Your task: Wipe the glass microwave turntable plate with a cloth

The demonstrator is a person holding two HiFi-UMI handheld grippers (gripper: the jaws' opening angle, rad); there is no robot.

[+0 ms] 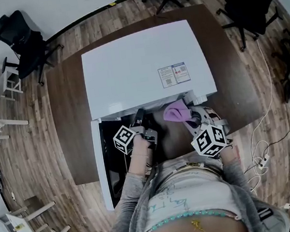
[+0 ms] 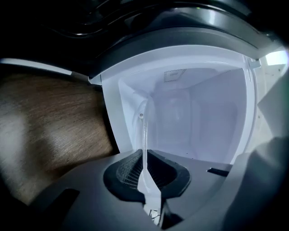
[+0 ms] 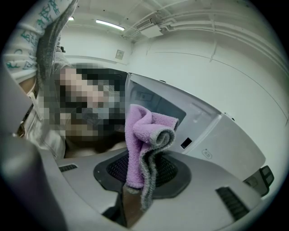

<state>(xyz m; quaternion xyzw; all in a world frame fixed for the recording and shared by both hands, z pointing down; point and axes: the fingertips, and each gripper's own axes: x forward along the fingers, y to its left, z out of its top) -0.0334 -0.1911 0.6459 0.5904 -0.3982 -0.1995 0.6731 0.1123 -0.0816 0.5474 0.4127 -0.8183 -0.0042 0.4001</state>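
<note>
A dark brown table [image 1: 72, 96] fills the middle of the head view. On it sits a white microwave [image 1: 143, 67] with a printed label [image 1: 174, 74] on its top right. Black office chairs [image 1: 22, 41] stand on the wood floor in the upper left and upper right corners. The microwave door [image 1: 101, 167] hangs open toward the lower left of the frame, beside the person's left sleeve.

The left gripper [image 1: 138, 116] reaches in at the front opening of the microwave, just left of centre. In the left gripper view its jaws are nearly together, clamped on the rim of the glass turntable plate [image 2: 144, 144]. The plate stands on edge in the lower middle of that frame, a thin clear line rising in front of the white cavity.

The right gripper [image 1: 190, 114] sits just right of centre in the head view, near the microwave's front edge. Its jaws are closed on a purple cloth [image 3: 142, 135], which stands up folded between them, well apart from the plate.
</note>
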